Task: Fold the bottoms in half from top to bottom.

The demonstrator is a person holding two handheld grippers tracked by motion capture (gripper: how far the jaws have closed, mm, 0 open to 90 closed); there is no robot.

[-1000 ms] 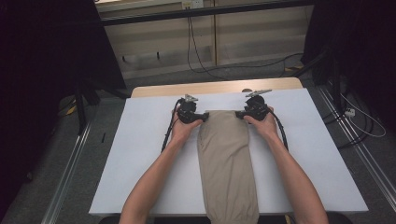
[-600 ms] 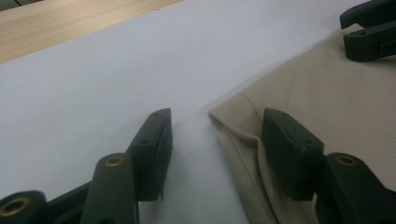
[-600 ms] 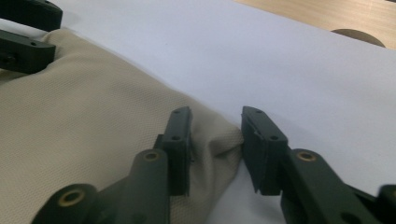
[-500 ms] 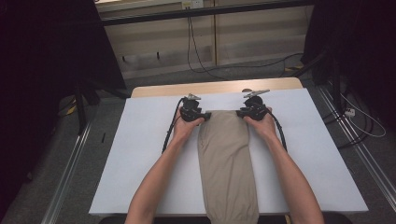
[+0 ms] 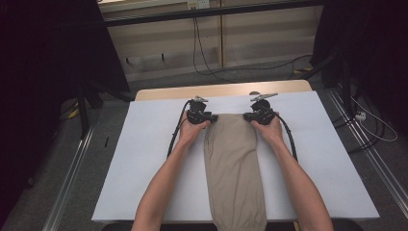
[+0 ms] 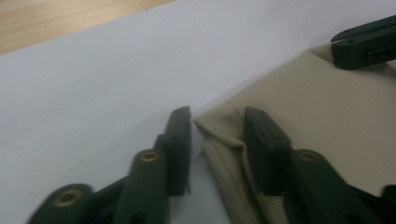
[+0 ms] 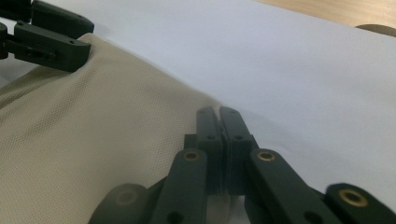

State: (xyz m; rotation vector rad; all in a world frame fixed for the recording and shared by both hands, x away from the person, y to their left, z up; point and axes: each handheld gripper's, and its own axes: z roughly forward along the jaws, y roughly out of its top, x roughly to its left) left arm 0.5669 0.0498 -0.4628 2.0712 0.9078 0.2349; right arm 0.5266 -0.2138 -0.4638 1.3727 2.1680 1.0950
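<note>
Item: beige trousers (image 5: pixel 233 163), folded lengthwise into one narrow strip, lying flat on the white-covered table (image 5: pixel 144 159).

Position: centre of the table. Far end between my two tongs; near end running off the table's front edge, between my forearms.

Orientation: long axis runs straight from me toward the far side of the table, square to its front edge. The far end is the wider one and the strip narrows toward me.

Left tongs (image 6: pixel 217 123): released. Jaws apart, straddling the far left corner of the cloth, one jaw on the bare table cover, the other over the fabric.

Right tongs (image 7: pixel 219 116): clenched, jaws pressed together at the far right corner. I judge a thin edge of fabric is pinched there, though I cannot tell for certain.

Step in hand, my judgement: take both far corners evenly. I should close the left tongs fully on the corner seam, gathering all layers, then keep both hands level so the far edge stays straight.
</note>
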